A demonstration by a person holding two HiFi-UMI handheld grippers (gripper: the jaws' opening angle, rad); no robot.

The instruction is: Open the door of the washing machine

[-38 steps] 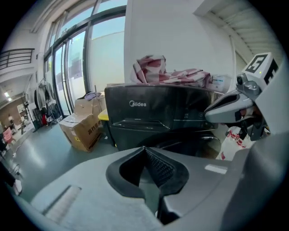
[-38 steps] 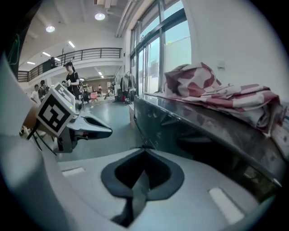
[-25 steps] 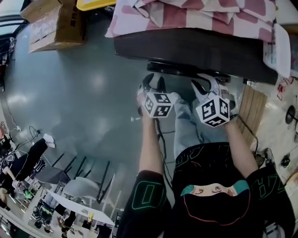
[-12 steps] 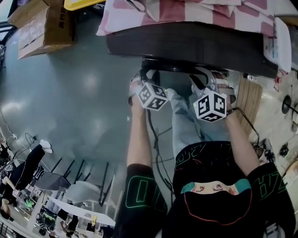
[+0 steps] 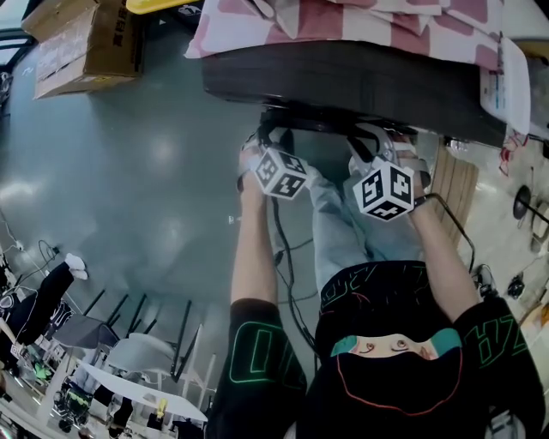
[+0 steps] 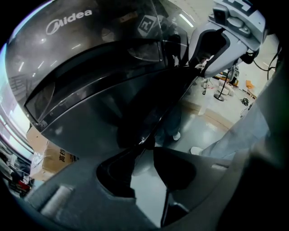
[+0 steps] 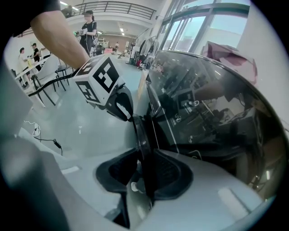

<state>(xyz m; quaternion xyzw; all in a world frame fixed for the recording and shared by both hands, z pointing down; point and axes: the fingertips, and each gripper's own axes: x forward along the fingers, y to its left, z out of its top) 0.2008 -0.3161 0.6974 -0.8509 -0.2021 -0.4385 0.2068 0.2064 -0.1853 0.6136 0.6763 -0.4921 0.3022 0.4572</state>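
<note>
- Head view: the washing machine (image 5: 360,81) is at 12 o'clock. It is dark, and a pink and white cloth (image 5: 360,26) lies on top of it.
- The door (image 5: 330,124) is the round dark thing on the front, just under the top edge.
- The left gripper (image 5: 274,141) is at the left side of the door. The right gripper (image 5: 377,147) is at the right side. Both are up at 12 o'clock, close to each other.
- A brown box (image 5: 81,47) sits on the shiny gray floor (image 5: 129,189) at 10 o'clock.
- A wooden board (image 5: 455,184) is at 2 o'clock, beside the machine.
- Left gripper view: the big dark door fills the picture from 9 to 12 o'clock. The word Midea (image 6: 67,20) is at 11 o'clock.
- The left gripper's jaws are at 6 o'clock. They are a bit apart, and floor shows between them. The door's thin edge comes down just to their tips. They are not squeezing it.
- The right gripper is at 1 o'clock, up against the door's edge.
- Right gripper view: the shiny door glass is at 3 o'clock.
- The right gripper's jaws are at 6 o'clock. They are pinched tight on the door's edge, one on each side.
- The left gripper is at 10 o'clock, touching the same edge farther along.
</note>
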